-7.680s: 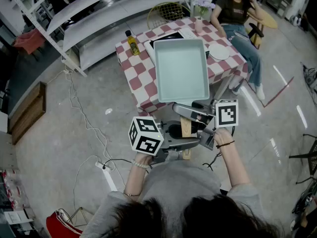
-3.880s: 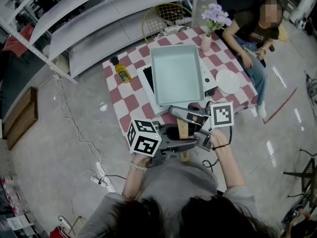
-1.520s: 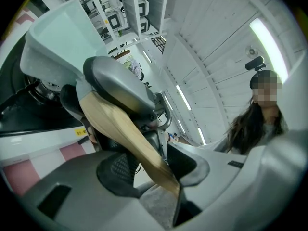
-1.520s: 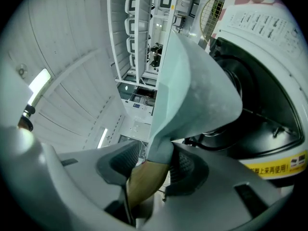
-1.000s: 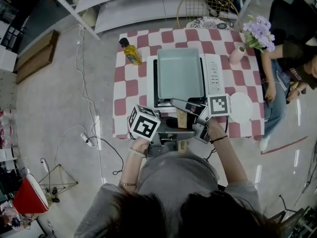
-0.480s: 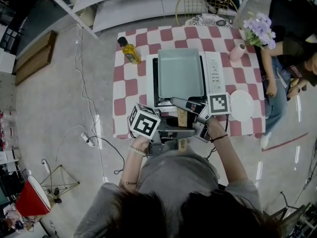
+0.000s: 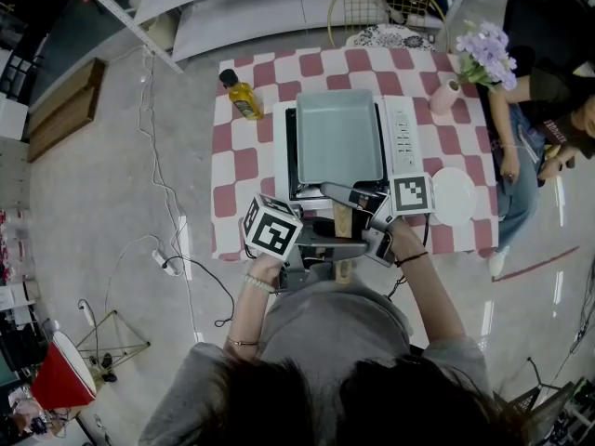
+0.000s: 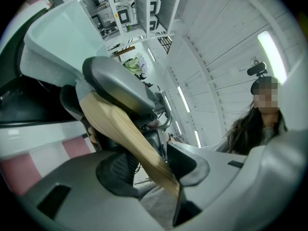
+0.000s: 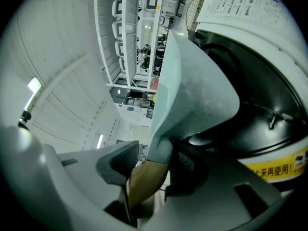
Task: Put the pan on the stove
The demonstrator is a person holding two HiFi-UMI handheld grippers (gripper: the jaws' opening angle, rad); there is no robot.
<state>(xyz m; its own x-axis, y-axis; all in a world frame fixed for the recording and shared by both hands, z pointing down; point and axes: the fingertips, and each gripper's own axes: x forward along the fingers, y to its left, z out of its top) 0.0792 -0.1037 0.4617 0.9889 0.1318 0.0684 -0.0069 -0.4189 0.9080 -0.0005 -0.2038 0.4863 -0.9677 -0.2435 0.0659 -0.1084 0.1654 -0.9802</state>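
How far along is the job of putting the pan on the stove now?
Done: the pan is over the black top of the stove. In hand: the left gripper and the right gripper both clamp its wooden handle. Left: settle it flat, which I cannot confirm, then let go with both.

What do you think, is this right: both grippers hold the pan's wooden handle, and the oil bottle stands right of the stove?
No: the head view shows the oil bottle standing left of the stove. The left gripper and right gripper do hold the pan by its wooden handle.
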